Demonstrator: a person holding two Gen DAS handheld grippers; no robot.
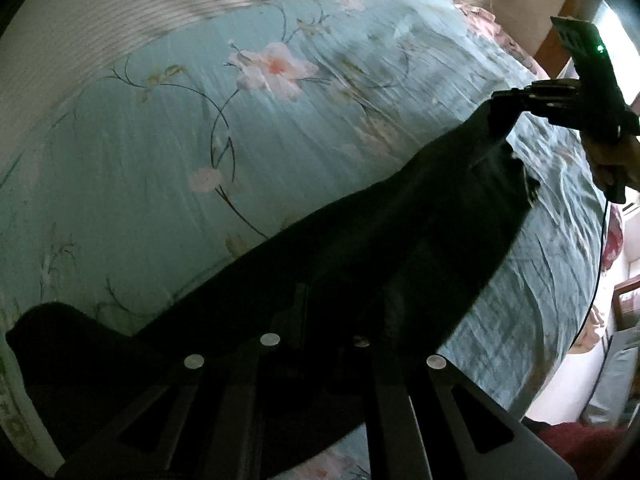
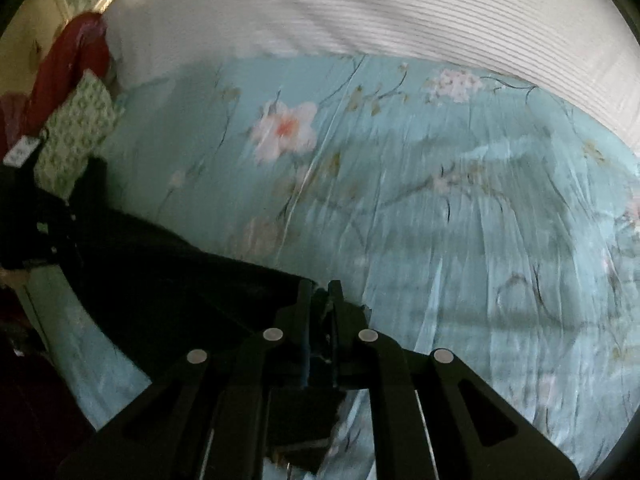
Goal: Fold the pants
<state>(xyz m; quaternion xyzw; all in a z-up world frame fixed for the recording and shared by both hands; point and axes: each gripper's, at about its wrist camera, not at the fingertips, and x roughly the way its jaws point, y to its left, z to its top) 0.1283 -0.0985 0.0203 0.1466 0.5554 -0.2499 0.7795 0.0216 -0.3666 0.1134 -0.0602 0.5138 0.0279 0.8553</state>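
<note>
The black pants (image 1: 360, 248) hang stretched in a dark band between my two grippers, above the teal flowered bedsheet (image 1: 160, 168). In the left wrist view my left gripper (image 1: 340, 304) is shut on one end of the pants, its fingertips lost in the dark cloth. The right gripper (image 1: 499, 106), held by a hand (image 1: 616, 160), pinches the far corner at upper right. In the right wrist view my right gripper (image 2: 320, 296) is shut on the pants (image 2: 160, 280), which run left to the left gripper (image 2: 60, 224).
A white ribbed cover (image 2: 400, 12) lies along the far side of the bedsheet (image 2: 440, 220). A green patterned pillow (image 2: 76, 136) and red cloth (image 2: 76, 64) sit at the left end. A cardboard box (image 1: 516, 0) stands beyond the bed. A cable (image 1: 600, 264) hangs from the right hand.
</note>
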